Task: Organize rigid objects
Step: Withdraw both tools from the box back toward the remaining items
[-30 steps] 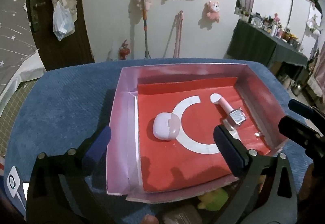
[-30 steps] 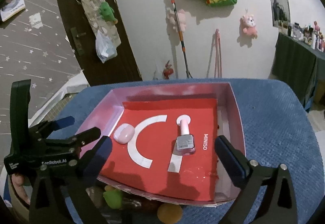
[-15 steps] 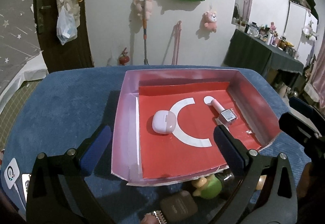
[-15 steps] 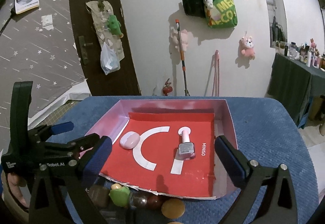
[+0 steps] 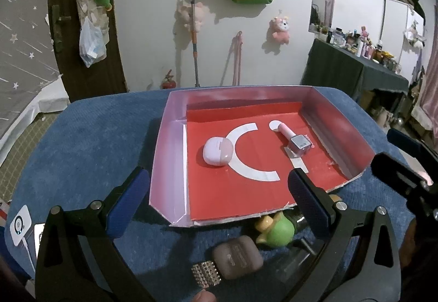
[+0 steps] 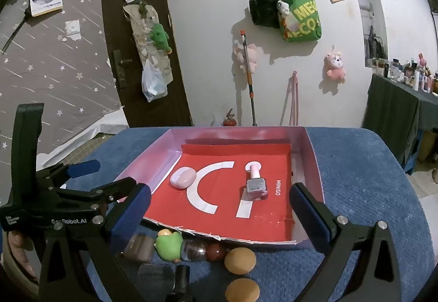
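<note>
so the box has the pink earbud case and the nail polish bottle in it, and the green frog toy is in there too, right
Not quite. The green frog toy lies outside the box, on the blue surface just in front of its near edge, as the right wrist view shows. The pink earbud case and the nail polish bottle are in the box.

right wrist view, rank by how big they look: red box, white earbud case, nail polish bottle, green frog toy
1. red box
2. white earbud case, nail polish bottle and green frog toy look alike; the frog's nearness makes ranking unsure.
</note>
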A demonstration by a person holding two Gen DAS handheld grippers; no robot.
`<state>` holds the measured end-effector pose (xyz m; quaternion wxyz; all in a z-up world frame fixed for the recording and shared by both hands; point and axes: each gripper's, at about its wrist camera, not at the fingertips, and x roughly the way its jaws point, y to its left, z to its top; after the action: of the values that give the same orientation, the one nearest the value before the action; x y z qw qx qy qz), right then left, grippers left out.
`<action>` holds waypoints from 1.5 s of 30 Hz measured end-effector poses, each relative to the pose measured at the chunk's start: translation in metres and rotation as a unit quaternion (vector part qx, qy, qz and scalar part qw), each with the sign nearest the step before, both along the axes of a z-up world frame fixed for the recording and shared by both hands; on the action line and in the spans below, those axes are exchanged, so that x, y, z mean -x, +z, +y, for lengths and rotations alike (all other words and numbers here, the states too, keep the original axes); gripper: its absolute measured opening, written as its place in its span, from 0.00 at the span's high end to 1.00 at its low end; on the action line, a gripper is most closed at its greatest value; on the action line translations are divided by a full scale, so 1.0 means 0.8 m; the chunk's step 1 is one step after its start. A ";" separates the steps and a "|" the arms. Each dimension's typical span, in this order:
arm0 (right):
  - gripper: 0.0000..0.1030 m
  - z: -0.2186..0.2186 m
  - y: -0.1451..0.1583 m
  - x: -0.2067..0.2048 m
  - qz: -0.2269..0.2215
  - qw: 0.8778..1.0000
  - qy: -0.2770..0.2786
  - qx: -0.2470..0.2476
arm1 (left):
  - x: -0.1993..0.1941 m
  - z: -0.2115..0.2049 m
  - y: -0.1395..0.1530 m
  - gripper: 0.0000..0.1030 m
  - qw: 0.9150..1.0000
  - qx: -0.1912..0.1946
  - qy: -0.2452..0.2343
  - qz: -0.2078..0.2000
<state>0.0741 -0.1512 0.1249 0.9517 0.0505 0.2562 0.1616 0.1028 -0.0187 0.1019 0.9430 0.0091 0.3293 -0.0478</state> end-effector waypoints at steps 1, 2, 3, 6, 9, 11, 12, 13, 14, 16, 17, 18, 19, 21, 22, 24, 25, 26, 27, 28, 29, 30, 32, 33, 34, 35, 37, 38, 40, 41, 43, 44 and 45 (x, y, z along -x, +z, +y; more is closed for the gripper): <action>0.00 -0.001 0.000 0.003 -0.005 1.000 -0.001 -0.003 | 0.002 0.000 0.000 0.00 1.000 0.001 0.000 0.000; 0.00 -0.002 0.000 0.006 -0.008 1.000 -0.001 -0.006 | 0.005 0.001 -0.001 0.00 1.000 0.002 0.000 -0.001; 0.00 -0.002 -0.001 0.009 -0.011 1.000 0.000 -0.009 | 0.007 0.001 -0.001 0.00 1.000 0.002 0.000 -0.001; 0.00 -0.002 -0.001 0.016 -0.015 1.000 0.003 -0.014 | 0.012 0.002 -0.004 0.00 1.000 0.005 -0.001 0.000; 0.00 0.000 -0.003 0.023 -0.015 1.000 0.004 -0.008 | 0.018 0.002 -0.006 0.00 1.000 0.004 -0.003 0.001; 0.00 0.001 -0.005 0.026 -0.014 1.000 0.003 -0.007 | 0.022 0.001 -0.007 0.00 1.000 0.003 -0.004 0.001; 0.00 0.002 -0.005 0.027 -0.014 1.000 0.003 -0.008 | 0.024 0.001 -0.008 0.00 1.000 0.002 -0.005 0.001; 0.00 0.003 -0.006 0.029 -0.014 1.000 0.003 -0.007 | 0.027 0.001 -0.009 0.00 1.000 0.003 -0.006 0.002; 0.00 0.003 -0.007 0.031 -0.014 1.000 0.002 -0.006 | 0.029 0.001 -0.010 0.00 1.000 0.003 -0.006 0.002; 0.00 0.004 -0.008 0.032 -0.016 1.000 0.000 -0.002 | 0.033 0.002 -0.011 0.00 1.000 0.005 -0.007 0.002; 0.00 0.004 -0.009 0.034 -0.016 1.000 0.000 0.000 | 0.034 0.003 -0.012 0.00 1.000 0.005 -0.007 0.003; 0.00 0.005 -0.010 0.036 -0.015 1.000 -0.001 0.001 | 0.035 0.004 -0.012 0.00 1.000 0.006 -0.007 0.004; 0.00 0.006 -0.011 0.038 -0.015 1.000 -0.001 0.001 | 0.036 0.004 -0.013 0.00 1.000 0.006 -0.007 0.004; 0.00 0.006 -0.013 0.041 -0.014 1.000 -0.002 0.002 | 0.039 0.005 -0.014 0.00 1.000 0.007 -0.007 0.005; 0.00 0.006 -0.014 0.042 -0.014 1.000 -0.003 0.003 | 0.040 0.005 -0.014 0.00 1.000 0.007 -0.007 0.004; 0.00 0.007 -0.016 0.045 -0.011 1.000 -0.003 0.005 | 0.042 0.005 -0.016 0.00 1.000 0.008 -0.007 0.005; 0.00 0.007 -0.017 0.045 -0.010 1.000 -0.003 0.006 | 0.043 0.005 -0.017 0.00 1.000 0.008 -0.007 0.005; 0.00 0.007 -0.018 0.047 -0.009 1.000 -0.004 0.007 | 0.045 0.004 -0.019 0.00 1.000 0.008 -0.008 0.006; 0.00 0.008 -0.020 0.048 -0.008 1.000 -0.005 0.008 | 0.045 0.004 -0.019 0.00 1.000 0.007 -0.008 0.006; 0.00 0.008 -0.022 0.050 -0.007 1.000 -0.005 0.009 | 0.047 0.004 -0.021 0.00 1.000 0.006 -0.008 0.008; 0.00 0.008 -0.024 0.052 -0.004 1.000 -0.005 0.010 | 0.049 0.003 -0.022 0.00 1.000 0.006 -0.008 0.009; 0.00 0.008 -0.026 0.054 -0.002 1.000 -0.006 0.010 | 0.051 0.003 -0.025 0.00 1.000 0.006 -0.008 0.011; 0.00 0.006 -0.030 0.056 0.003 1.000 -0.006 0.010 | 0.054 0.002 -0.028 0.00 1.000 0.008 -0.008 0.015; 0.00 0.006 -0.031 0.057 0.005 1.000 -0.006 0.010 | 0.055 0.001 -0.030 0.00 1.000 0.008 -0.008 0.016; 0.00 0.005 -0.033 0.058 0.007 1.000 -0.007 0.010 | 0.057 0.001 -0.031 0.00 1.000 0.007 -0.008 0.017; 0.00 0.004 -0.034 0.059 0.009 1.000 -0.007 0.009 | 0.058 0.000 -0.033 0.00 1.000 0.007 -0.008 0.018; 0.00 0.003 -0.037 0.062 0.012 1.000 -0.008 0.010 | 0.059 -0.001 -0.036 0.00 1.000 0.007 -0.008 0.021; 0.00 0.002 -0.038 0.063 0.013 1.000 -0.008 0.009 | 0.060 -0.003 -0.036 0.00 1.000 0.007 -0.008 0.022; 0.00 0.001 -0.040 0.066 0.017 1.000 -0.007 0.009 | 0.062 -0.004 -0.038 0.00 1.000 0.007 -0.008 0.025; 0.00 0.001 -0.042 0.067 0.018 1.000 -0.007 0.009 | 0.063 -0.004 -0.039 0.00 1.000 0.007 -0.009 0.025; 0.00 0.001 -0.044 0.070 0.020 1.000 -0.005 0.010 | 0.065 -0.005 -0.041 0.00 1.000 0.006 -0.008 0.027; 0.00 0.001 -0.045 0.071 0.021 1.000 -0.005 0.011 | 0.066 -0.006 -0.041 0.00 1.000 0.006 -0.008 0.027; 0.00 0.001 -0.046 0.073 0.021 1.000 -0.005 0.012 | 0.066 -0.007 -0.042 0.00 1.000 0.006 -0.008 0.028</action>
<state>0.0160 -0.1506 0.0884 0.9472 0.0441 0.2781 0.1531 0.0501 -0.0242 0.0685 0.9330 0.0051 0.3554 -0.0573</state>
